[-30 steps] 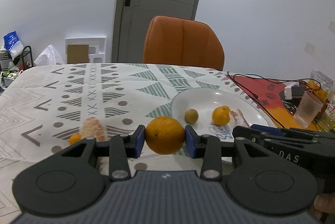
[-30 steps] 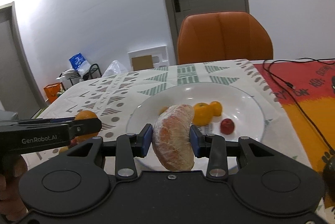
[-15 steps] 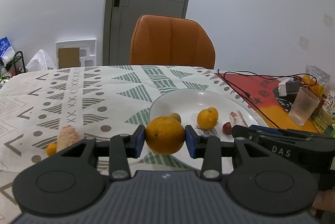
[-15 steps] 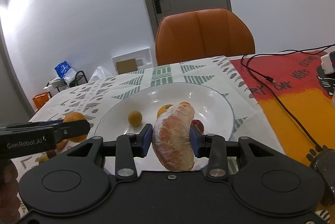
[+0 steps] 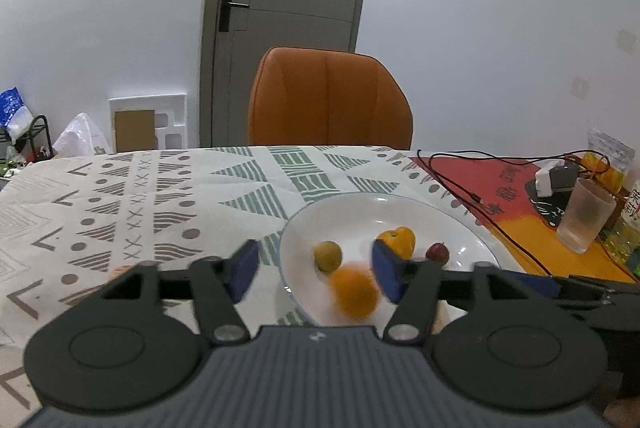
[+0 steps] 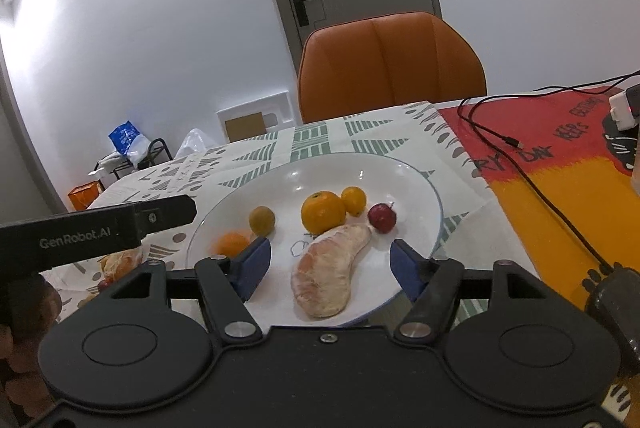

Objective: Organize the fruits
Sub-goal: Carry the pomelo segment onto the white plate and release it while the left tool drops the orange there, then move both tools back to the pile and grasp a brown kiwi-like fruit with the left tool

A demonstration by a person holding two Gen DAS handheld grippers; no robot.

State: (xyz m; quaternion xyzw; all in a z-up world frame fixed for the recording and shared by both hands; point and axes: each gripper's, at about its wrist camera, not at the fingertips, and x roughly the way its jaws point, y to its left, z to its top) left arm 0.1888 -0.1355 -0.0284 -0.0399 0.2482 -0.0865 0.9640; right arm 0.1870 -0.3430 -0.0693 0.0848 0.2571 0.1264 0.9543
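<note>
Left wrist view: left claw (image 5: 316,270) is spread wide, grasping nothing. The orange (image 5: 354,293) sits blurred just below and between the blue pads, over the near-left edge of the white plate (image 5: 472,236), so it looks mid-drop or rolling; can't tell if it has settled. Already in the plate: a small greenish fruit (image 5: 327,256), another orange (image 5: 396,239), a small red fruit (image 5: 437,252). Right wrist view: right claw (image 6: 331,266) is also released, pads well apart, with the peeled pomelo segment (image 6: 330,274) lying in the plate (image 6: 416,184) between them, pale pink and membrane-covered, curved, touching nothing but the dish. The blurred orange (image 6: 232,243) shows at the plate's left side, near the greenish fruit (image 6: 262,220). More fruit (image 6: 120,264) lies on the tabletop (image 6: 360,132) left of the plate, under the left claw's body. Step: release into plate, looks done for both. Next, by my read: back both claws off, go for the leftover fruit.
</note>
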